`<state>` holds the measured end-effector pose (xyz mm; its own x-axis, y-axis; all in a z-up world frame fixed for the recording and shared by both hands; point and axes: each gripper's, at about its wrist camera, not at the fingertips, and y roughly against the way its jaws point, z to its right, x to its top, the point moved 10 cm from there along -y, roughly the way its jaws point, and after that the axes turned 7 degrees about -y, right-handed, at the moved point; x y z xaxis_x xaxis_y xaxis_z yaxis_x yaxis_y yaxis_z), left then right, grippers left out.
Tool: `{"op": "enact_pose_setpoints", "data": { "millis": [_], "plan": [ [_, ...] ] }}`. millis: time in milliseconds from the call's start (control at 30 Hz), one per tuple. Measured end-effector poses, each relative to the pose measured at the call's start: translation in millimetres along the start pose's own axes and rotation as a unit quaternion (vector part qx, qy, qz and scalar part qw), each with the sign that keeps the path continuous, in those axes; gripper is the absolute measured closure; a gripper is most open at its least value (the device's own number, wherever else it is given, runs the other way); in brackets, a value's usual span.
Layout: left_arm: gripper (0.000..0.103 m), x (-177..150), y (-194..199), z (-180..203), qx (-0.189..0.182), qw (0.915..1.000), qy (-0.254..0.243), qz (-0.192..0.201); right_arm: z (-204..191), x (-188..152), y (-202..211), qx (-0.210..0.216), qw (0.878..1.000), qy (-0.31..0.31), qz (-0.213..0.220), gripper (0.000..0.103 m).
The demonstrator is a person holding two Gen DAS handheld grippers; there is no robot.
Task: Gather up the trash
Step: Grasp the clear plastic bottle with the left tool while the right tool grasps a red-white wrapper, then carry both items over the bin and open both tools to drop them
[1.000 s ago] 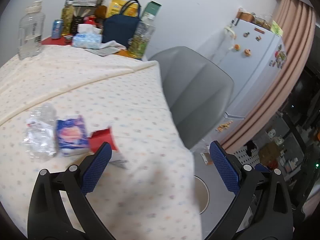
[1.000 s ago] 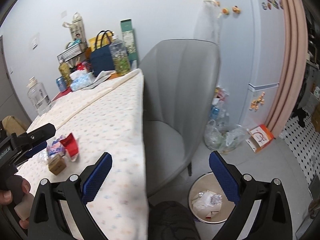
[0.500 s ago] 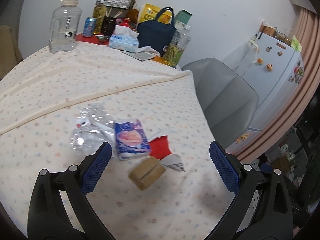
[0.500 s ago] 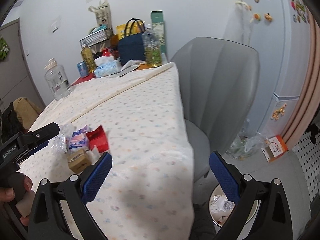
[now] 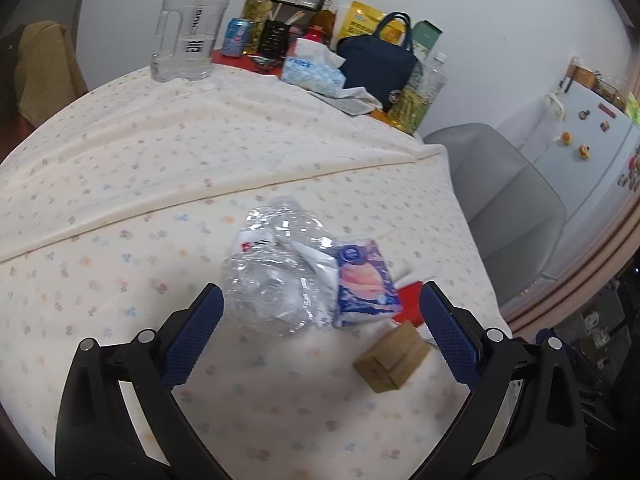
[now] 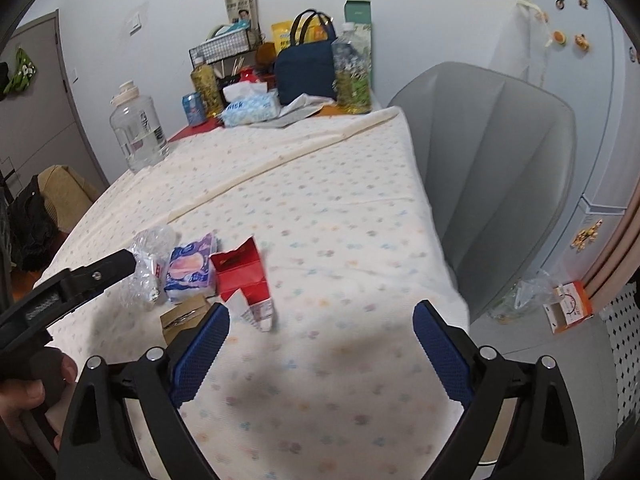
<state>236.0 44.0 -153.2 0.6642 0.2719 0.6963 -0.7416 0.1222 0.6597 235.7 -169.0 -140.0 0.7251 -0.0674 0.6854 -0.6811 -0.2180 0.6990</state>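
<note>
Trash lies in a cluster on the flowered tablecloth (image 5: pixel 120 208): a crushed clear plastic bottle (image 5: pixel 276 276), a blue and pink tissue packet (image 5: pixel 366 284), a torn red carton (image 6: pixel 242 274) and a small brown cardboard box (image 5: pixel 392 354). My left gripper (image 5: pixel 320 332) is open and empty, just short of the bottle and packet, jaws spread wide around them. It shows from the side in the right wrist view (image 6: pixel 96 276). My right gripper (image 6: pixel 320 344) is open and empty over the table's near edge, right of the cluster, the box by its left finger.
The far table end holds a big clear water jug (image 5: pixel 188 28), a tissue box (image 5: pixel 312 70), a navy bag (image 5: pixel 380 64), bottles and a can. A grey chair (image 6: pixel 492 168) stands at the table's right side, a white fridge (image 6: pixel 580 80) behind it.
Both grippers have swung left from the chair and floor bin toward the table. The trash cluster has come to the middle of the left wrist view, closer. Both stay open.
</note>
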Motion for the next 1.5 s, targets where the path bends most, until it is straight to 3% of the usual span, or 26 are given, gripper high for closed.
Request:
{"op": "enact_pose_setpoints", "data": {
  "millis": [400, 467, 533, 667, 900, 1067, 1500],
  "plan": [
    [0.006, 0, -40, -23, 0.037, 0.9988, 0.014, -0.028, -13, -10, -26, 0.014, 0.999, 0.010, -0.033, 0.019],
    [0.011, 0, -45, -26, 0.038, 0.9986, 0.020, -0.030, -16, -12, -31, 0.018, 0.999, 0.013, -0.040, 0.022],
    [0.029, 1, -45, -26, 0.037, 0.9987, 0.019, -0.029, -20, -14, -37, 0.023, 0.998, 0.015, -0.050, 0.025],
    [0.029, 0, -39, -23, 0.016, 0.9989, 0.029, -0.033, -25, -19, -48, 0.032, 0.997, 0.016, -0.067, 0.032],
    [0.029, 1, -16, -25, 0.015, 0.9993, 0.031, -0.013, -40, -19, -59, 0.048, 0.995, 0.024, -0.081, 0.040],
    [0.029, 4, -4, -21, 0.009, 0.9996, 0.027, -0.003, -50, -27, -64, 0.063, 0.992, 0.032, -0.101, 0.080],
    [0.029, 5, 9, 24, -0.021, 0.9997, -0.006, 0.008, -26, -18, -21, 0.068, 0.996, 0.012, -0.055, 0.081]
  ]
}}
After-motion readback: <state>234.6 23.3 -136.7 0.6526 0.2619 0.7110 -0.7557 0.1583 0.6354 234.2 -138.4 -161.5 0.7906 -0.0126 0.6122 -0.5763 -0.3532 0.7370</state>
